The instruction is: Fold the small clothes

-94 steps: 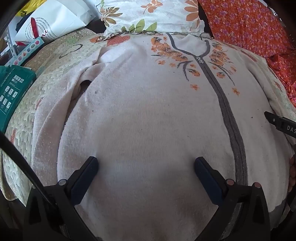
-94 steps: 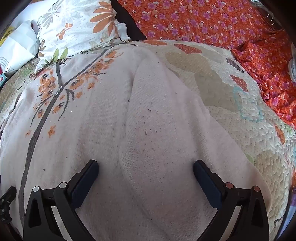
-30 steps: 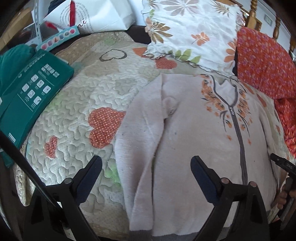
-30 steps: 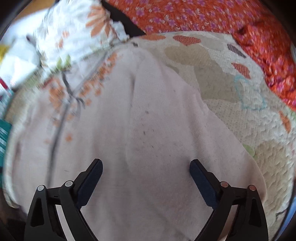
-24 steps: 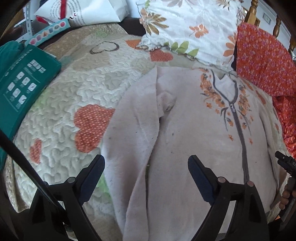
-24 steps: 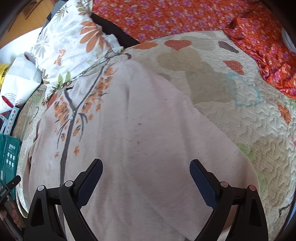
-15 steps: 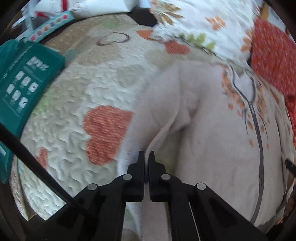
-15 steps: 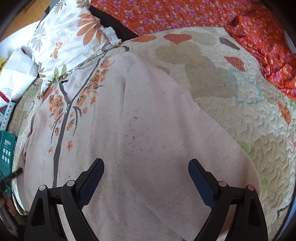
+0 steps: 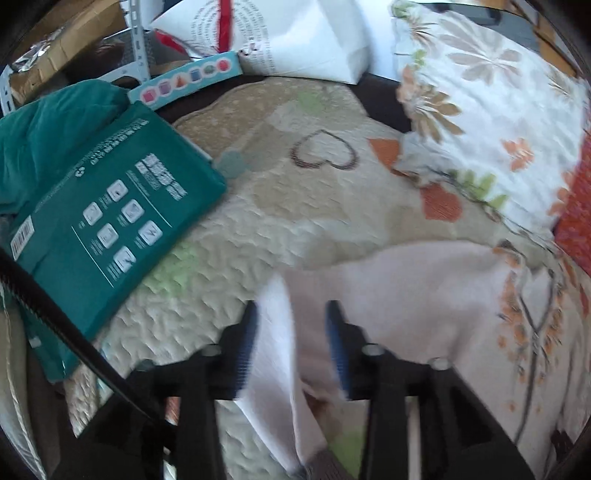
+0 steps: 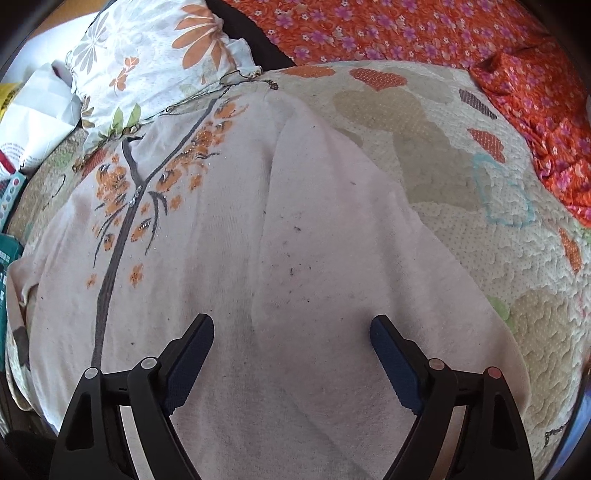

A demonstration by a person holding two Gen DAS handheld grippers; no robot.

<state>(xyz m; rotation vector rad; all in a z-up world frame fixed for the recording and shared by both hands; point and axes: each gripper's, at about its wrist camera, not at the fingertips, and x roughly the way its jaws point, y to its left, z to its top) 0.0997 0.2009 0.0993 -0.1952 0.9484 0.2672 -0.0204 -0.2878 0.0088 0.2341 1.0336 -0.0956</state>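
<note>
Currently: pale pink knitted cardigan with orange flower embroidery [image 10: 229, 258], flat on quilted heart-patterned bedspread [image 10: 498, 258]. Left gripper [image 9: 291, 343], jaws just reopening, sleeve [image 9: 280, 354] loose between them. Right gripper [image 10: 291, 332] spread wide, empty, over opposite side.

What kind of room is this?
Most likely a bedroom: a pale cardigan lies spread on a quilted bedspread with heart patches, beside a flowered pillow and an orange floral sheet.

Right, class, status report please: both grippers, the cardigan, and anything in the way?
Left gripper just opening, sleeve between jaws. Right gripper open, just closing slightly, over cardigan. Green box alongside, not obstructing.
</note>
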